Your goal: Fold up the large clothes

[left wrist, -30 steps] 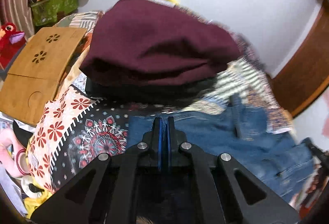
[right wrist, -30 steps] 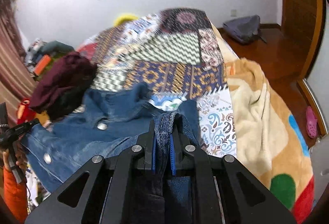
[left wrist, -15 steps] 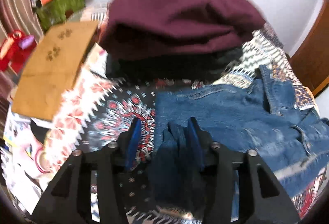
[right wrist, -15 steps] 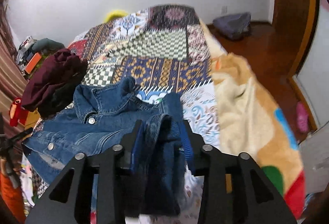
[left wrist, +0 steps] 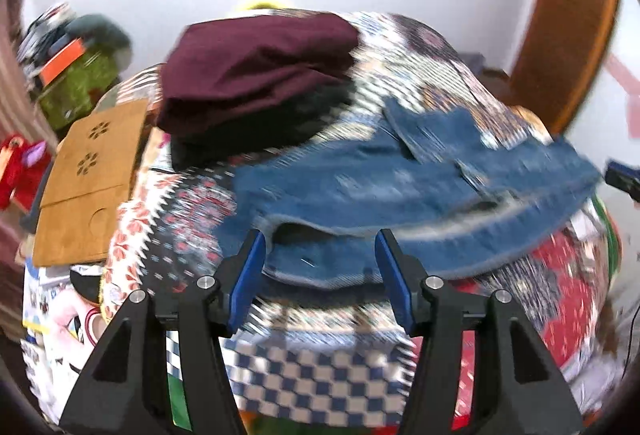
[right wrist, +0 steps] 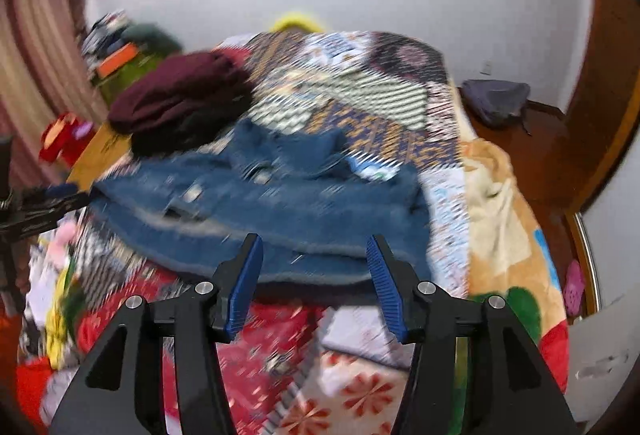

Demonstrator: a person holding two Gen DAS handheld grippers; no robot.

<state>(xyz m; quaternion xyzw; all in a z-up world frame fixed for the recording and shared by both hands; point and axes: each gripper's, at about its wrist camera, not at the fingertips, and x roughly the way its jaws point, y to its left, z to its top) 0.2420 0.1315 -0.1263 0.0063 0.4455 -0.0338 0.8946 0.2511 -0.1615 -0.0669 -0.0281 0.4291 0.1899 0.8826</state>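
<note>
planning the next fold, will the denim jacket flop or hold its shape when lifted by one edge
Probably floppy: the denim jacket lies rumpled on the patchwork quilt, its collar bunched. Likely heavyish for cloth, since the folded hem looks thick. It should not slip much; the weave looks coarse.

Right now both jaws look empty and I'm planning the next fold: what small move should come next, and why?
Probably bring the left gripper and right gripper back down to the denim jacket, at its near hem. Both sets of jaws have just been opening, nothing sits between them, and the jacket lies folded but rumpled on the patchwork quilt.
</note>
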